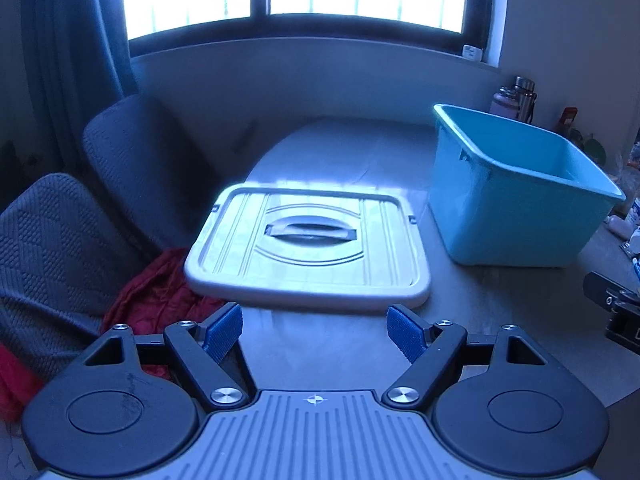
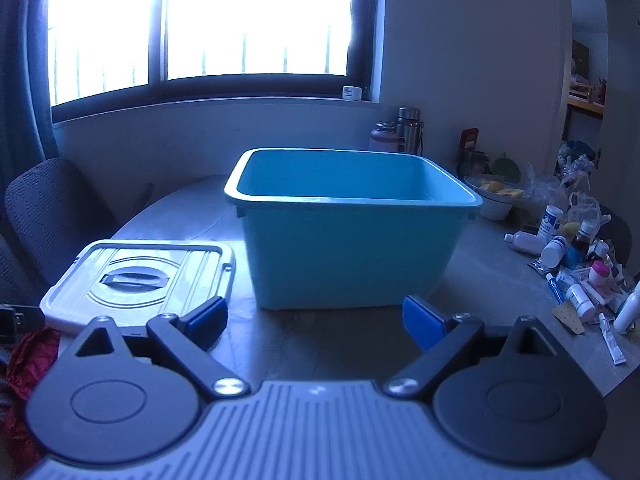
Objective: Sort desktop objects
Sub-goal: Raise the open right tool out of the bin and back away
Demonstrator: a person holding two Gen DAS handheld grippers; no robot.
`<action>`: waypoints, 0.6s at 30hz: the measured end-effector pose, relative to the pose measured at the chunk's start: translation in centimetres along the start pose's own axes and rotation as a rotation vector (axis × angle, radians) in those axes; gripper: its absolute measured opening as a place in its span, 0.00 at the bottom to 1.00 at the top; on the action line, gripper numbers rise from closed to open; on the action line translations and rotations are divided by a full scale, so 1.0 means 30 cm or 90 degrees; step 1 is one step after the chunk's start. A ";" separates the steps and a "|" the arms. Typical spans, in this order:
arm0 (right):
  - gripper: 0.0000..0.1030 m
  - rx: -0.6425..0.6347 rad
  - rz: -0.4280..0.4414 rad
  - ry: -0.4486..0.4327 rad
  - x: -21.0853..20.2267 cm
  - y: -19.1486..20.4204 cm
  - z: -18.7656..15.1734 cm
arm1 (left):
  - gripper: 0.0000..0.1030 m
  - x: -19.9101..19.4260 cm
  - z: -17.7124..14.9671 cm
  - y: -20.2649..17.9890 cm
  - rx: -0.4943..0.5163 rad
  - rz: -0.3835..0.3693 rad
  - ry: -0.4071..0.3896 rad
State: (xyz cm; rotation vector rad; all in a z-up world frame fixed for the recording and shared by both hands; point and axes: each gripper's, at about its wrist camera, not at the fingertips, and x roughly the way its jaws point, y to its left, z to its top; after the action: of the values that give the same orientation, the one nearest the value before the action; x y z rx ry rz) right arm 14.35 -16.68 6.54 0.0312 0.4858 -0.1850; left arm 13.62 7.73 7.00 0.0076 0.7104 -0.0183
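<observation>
On the table (image 2: 360, 344), teal bin (image 2: 352, 256) beside its flat lid (image 2: 136, 280), both grippers (image 1: 315, 332) (image 2: 316, 320) gaping wide, nothing held

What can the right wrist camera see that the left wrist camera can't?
Only the right wrist view shows the heap of small bottles and tubes and a bowl of fruit. Only the left wrist view shows the red cloth clearly beside two chairs. Both show the teal bin, its gray lid, the thermoses and an open gripper.
</observation>
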 end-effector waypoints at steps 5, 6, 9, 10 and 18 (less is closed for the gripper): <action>0.92 0.004 0.002 0.006 -0.029 0.025 -0.023 | 0.79 -0.011 -0.030 0.031 0.002 0.004 0.004; 0.92 0.004 0.002 0.007 -0.031 0.030 -0.028 | 0.79 -0.013 -0.036 0.036 0.003 0.005 0.005; 0.92 0.001 0.005 0.017 -0.033 0.045 -0.043 | 0.79 -0.012 -0.054 0.050 0.006 0.011 0.014; 0.92 0.001 0.006 0.020 -0.033 0.049 -0.047 | 0.79 -0.011 -0.060 0.054 0.007 0.013 0.018; 0.92 0.007 0.016 0.042 -0.031 0.094 -0.074 | 0.79 0.002 -0.083 0.111 0.007 0.027 0.036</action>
State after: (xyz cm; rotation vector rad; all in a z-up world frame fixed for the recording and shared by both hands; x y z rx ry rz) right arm 13.03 -13.58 4.98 0.0548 0.5498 -0.1624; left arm 12.11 11.10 5.07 0.0339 0.7664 0.0193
